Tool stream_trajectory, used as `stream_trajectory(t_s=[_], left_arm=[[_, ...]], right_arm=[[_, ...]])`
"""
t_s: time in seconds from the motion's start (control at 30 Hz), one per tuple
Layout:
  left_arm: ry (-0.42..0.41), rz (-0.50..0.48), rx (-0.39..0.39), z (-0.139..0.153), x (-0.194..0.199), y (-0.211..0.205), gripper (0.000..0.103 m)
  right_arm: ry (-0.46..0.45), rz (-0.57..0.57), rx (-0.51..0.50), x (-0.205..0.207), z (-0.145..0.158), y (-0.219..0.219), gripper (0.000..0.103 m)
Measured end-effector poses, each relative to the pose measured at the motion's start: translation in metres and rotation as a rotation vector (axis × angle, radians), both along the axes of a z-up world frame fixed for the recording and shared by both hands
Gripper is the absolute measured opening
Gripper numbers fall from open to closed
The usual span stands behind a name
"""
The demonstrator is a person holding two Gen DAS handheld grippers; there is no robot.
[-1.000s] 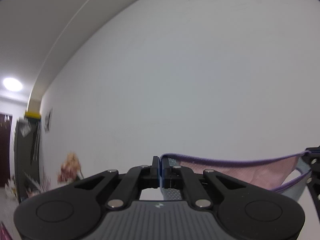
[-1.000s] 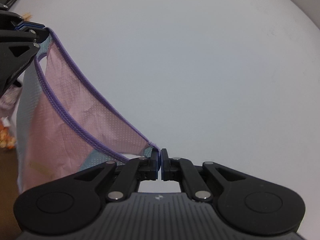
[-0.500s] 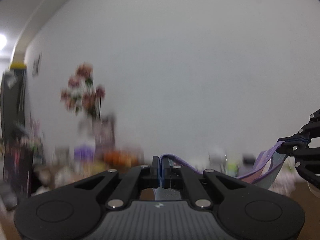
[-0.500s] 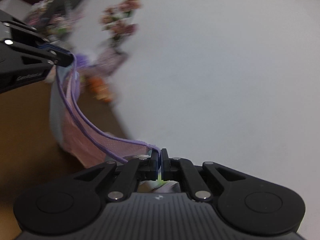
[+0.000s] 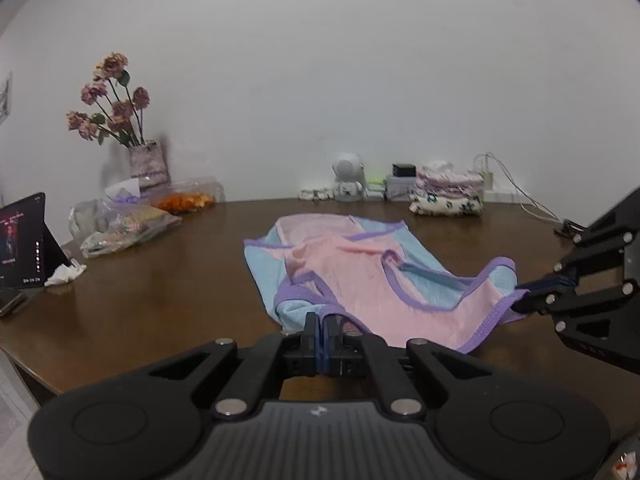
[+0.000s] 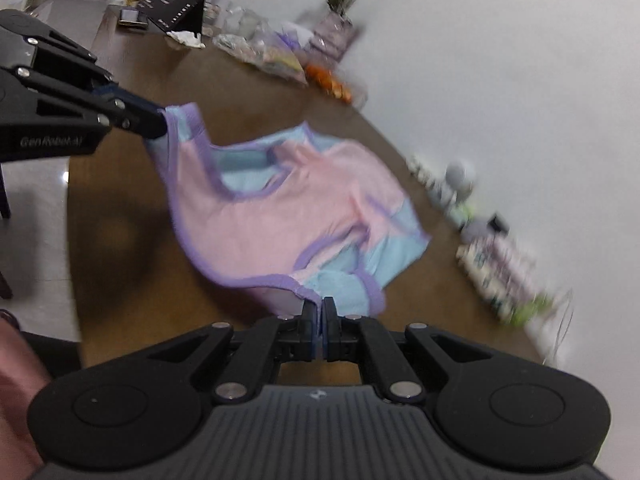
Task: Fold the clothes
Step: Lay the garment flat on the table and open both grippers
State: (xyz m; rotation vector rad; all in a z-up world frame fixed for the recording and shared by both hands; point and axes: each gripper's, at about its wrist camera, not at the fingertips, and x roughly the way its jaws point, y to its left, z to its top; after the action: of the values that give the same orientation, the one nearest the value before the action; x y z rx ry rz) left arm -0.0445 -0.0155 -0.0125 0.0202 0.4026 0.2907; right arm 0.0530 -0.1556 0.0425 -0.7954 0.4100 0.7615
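Pink-and-blue vest (image 5: 360,276) is down on the brown table (image 5: 160,304) now, where a second ago I had it stretched in the air. My left gripper (image 5: 322,326) and right gripper (image 6: 319,312) are both clamped tight on its near purple-trimmed straps, so it's laid out ready for folding.

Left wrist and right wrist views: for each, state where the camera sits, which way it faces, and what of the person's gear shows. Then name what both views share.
Left wrist: sits behind the left gripper, facing across the brown table to the white wall; the right gripper enters at right.
Right wrist: sits behind the right gripper, angled down over the table; the left gripper enters at upper left.
Shared: the pink and blue garment, pinched by both grippers, the flower vase and the folded pile.
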Motion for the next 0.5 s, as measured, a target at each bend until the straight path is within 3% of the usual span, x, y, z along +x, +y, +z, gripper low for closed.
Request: stream_trajectory(t_s=[0.23,0.3,0.37,0.4,0.43,0.5], left_arm=[[0.055,-0.054,-0.001,-0.003,-0.014,0.013,0.001],[0.091,-0.081,-0.003,-0.008,-0.02,0.015,0.004],[0.122,-0.118,-0.054,-0.014,-0.026,0.023,0.014],[0.149,-0.145,-0.092,-0.014,-0.027,0.027,0.021],[0.17,-0.167,-0.129,-0.014,-0.029,0.03,0.036],[0.185,-0.216,-0.199,-0.007,-0.037,0.038,0.044]], right_arm=[[0.081,-0.064,0.032,-0.016,-0.021,0.002,0.002],[0.112,-0.07,0.035,-0.019,-0.028,0.001,0.003],[0.181,-0.064,0.043,-0.022,-0.034,-0.003,0.009],[0.223,-0.062,0.054,-0.023,-0.033,-0.007,0.019],[0.264,-0.06,0.065,-0.023,-0.032,-0.01,0.037],[0.335,-0.06,0.111,-0.02,-0.025,-0.022,0.045]])
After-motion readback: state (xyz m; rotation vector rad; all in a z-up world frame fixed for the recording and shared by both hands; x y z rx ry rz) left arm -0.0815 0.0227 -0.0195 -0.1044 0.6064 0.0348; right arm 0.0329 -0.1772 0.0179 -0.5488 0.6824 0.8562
